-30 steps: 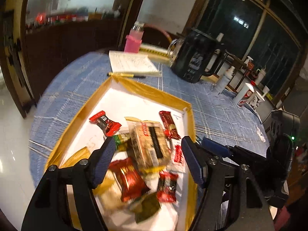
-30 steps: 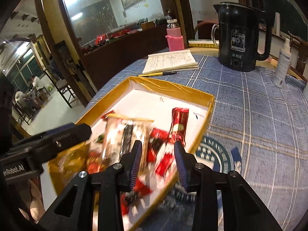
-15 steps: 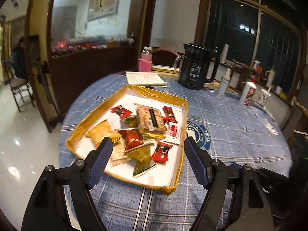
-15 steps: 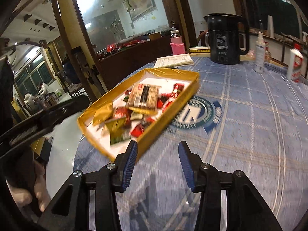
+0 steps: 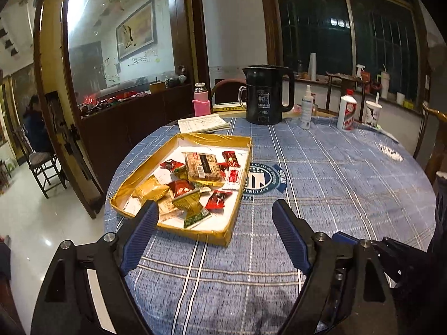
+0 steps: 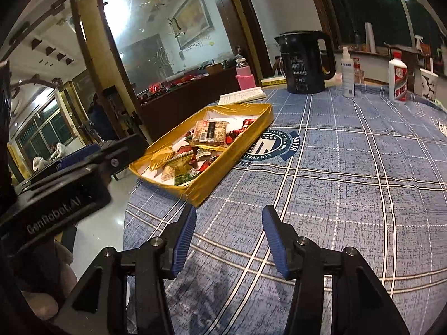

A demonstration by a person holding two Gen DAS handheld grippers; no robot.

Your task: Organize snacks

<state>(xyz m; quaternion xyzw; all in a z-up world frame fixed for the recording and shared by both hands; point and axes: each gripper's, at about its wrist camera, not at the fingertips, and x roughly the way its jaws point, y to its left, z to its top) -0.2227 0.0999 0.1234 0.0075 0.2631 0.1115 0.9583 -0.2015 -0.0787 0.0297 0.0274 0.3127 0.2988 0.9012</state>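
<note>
A shallow gold-rimmed box (image 5: pixel 232 230) (image 6: pixel 223 173) with a white floor lies on the blue checked tablecloth, holding several wrapped snacks: a large brown bar (image 5: pixel 204 167) (image 6: pixel 211 132), red packets (image 5: pixel 218 199) and gold packets (image 5: pixel 149 189). My left gripper (image 5: pixel 215 212) hovers over the cloth at the box's near edge, its jaws opening, nothing between them. My right gripper (image 6: pixel 229 217) hangs above bare cloth to the right of the box's near corner, jaws opening and empty. The left gripper's body (image 6: pixel 69 178) shows at the left of the right wrist view.
A black kettle (image 5: pixel 265 97) (image 6: pixel 306 61), a pink bottle (image 5: pixel 201 103), an open notebook (image 5: pixel 204 122), a spray bottle (image 5: pixel 306 106), a white bottle (image 5: pixel 347 111) and a cup (image 5: pixel 371 111) stand at the table's far side. A wooden chair (image 5: pixel 42 162) stands on the floor left. Bare cloth (image 6: pixel 363 181) stretches right of the box.
Both grippers have pulled back from over the snacks to the near side of the box, and both sets of jaws have widened. The snacks now lie in the box, none held.
</note>
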